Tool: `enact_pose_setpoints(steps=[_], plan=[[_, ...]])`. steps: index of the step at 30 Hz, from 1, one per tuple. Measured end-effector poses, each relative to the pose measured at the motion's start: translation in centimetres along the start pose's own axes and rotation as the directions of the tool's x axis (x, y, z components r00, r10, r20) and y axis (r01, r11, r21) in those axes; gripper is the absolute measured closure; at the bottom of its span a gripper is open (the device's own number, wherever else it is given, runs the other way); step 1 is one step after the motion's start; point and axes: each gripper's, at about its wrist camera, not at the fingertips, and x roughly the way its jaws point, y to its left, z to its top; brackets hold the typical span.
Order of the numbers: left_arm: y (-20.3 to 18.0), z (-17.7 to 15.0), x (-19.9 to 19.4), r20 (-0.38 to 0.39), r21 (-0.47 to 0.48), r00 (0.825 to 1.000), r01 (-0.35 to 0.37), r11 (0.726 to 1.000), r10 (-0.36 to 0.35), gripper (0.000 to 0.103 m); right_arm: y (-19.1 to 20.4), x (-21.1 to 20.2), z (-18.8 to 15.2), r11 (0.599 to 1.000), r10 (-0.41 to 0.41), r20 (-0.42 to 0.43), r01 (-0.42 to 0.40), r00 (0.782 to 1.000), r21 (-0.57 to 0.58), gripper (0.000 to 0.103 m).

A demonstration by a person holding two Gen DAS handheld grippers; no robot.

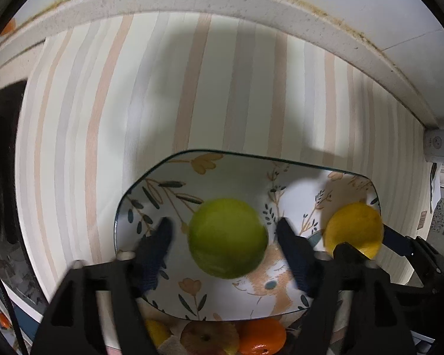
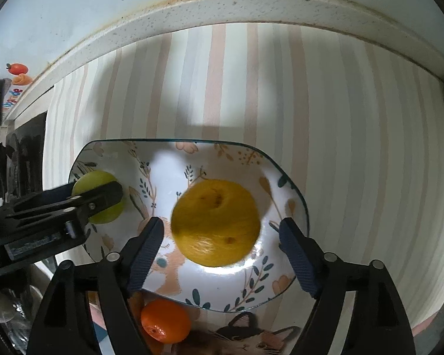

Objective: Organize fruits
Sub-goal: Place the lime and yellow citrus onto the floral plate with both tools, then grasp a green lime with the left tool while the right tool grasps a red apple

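Fruits: green apple (image 1: 228, 238) and yellow citrus (image 2: 216, 223) lay on floral plate (image 1: 192, 159) | left gripper (image 1: 225, 230), right gripper (image 2: 222, 229) spread, pads clear, apparently releasing | spaced apart, likely for tidy arrangement

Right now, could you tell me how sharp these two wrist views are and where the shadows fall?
Left wrist view: the green fruit is motion-smeared at its edges, and gripper-shaped shadows cross the striped cloth. Right wrist view: the yellow fruit is softly blurred, with a blocky shadow above the plate. Both bend the counter edge through fisheye distortion.
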Motion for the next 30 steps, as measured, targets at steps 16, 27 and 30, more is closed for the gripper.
enact_pose_setpoints(steps=[16,27,30], plan=[[2.6,-7.4,-6.3,0.177,-0.006,0.977,-0.119,0.993,0.118,0.017,1.7,-4.1,-7.8,0.996,-0.081,0.114,0.084,0.990,-0.030,0.010],[1.8,-15.4,-10.0,0.330,-0.019,0.932,-0.153,0.988,0.151,0.017,3.6,-8.7,-14.9,0.992,-0.108,0.233,0.121,0.966,-0.042,0.010],[1.3,-17.4,-11.2,0.364,-0.005,0.921,-0.149,0.989,0.141,0.017,4.0,-9.9,-16.7,0.995,-0.084,0.254,0.095,0.964,-0.033,0.010]])
